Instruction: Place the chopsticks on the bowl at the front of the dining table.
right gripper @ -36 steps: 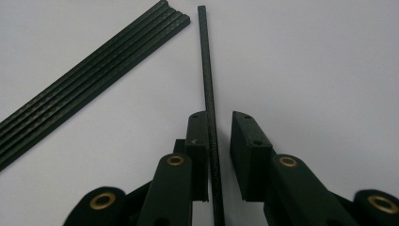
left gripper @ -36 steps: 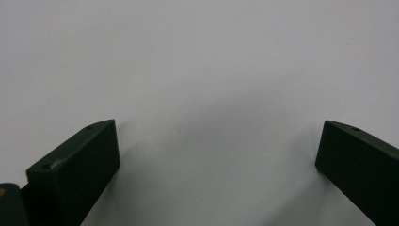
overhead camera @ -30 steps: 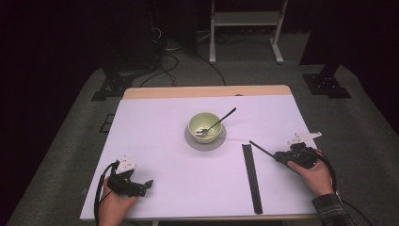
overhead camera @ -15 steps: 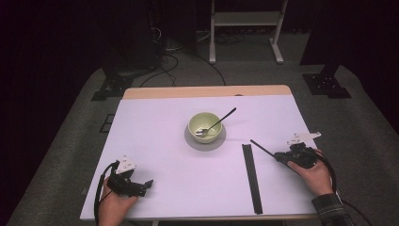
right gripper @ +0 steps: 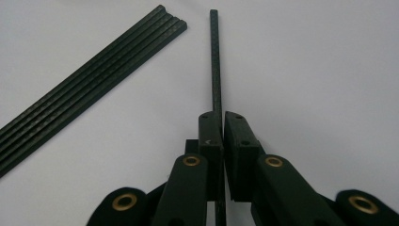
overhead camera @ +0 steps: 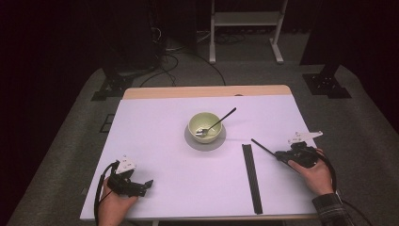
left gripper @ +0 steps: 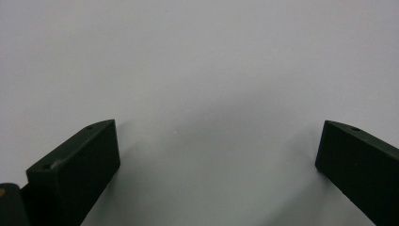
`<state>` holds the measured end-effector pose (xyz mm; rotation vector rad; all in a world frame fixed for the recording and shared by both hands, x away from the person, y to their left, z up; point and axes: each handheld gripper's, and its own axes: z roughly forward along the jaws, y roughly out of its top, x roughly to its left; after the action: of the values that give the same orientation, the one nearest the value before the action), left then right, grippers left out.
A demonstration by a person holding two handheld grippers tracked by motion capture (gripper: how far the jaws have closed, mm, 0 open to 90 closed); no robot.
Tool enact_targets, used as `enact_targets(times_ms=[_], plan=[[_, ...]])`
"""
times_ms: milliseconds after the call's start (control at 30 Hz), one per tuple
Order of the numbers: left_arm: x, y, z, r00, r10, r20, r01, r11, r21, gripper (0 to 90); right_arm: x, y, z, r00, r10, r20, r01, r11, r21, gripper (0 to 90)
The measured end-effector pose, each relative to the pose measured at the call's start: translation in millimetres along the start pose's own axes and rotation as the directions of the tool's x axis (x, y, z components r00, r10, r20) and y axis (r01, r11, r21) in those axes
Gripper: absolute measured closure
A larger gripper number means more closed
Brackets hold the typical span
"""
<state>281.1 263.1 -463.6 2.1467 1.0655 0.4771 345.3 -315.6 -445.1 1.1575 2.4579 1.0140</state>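
My right gripper (overhead camera: 280,155) (right gripper: 222,117) rests at the right side of the white table (overhead camera: 155,141), shut on one thin black rod (overhead camera: 262,147) (right gripper: 215,61). Its jaws have just been closing with the rod between them, and the rod points out past the tips toward the bowl. A bundle of several like rods (overhead camera: 251,176) (right gripper: 89,84) lies flat just left of it. My left gripper (overhead camera: 147,184) (left gripper: 219,123) sits near the front left corner, open, with bare table between its jaws.
A pale green bowl (overhead camera: 205,126) stands mid-table on a grey round mat (overhead camera: 205,144), with a spoon (overhead camera: 220,120) leaning in it, handle to the right. The table's front edge runs close behind both hands.
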Motion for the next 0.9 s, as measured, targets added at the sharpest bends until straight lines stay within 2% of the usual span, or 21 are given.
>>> enact_targets(times_ms=[900], plan=[[0.0,-0.1,0.0,1.0,0.001,-0.001,-0.001,1.0,0.0,0.0,8.0,15.6,-9.4,0.9993,-0.006,-0.036,0.004,0.998,-0.061,85.6]])
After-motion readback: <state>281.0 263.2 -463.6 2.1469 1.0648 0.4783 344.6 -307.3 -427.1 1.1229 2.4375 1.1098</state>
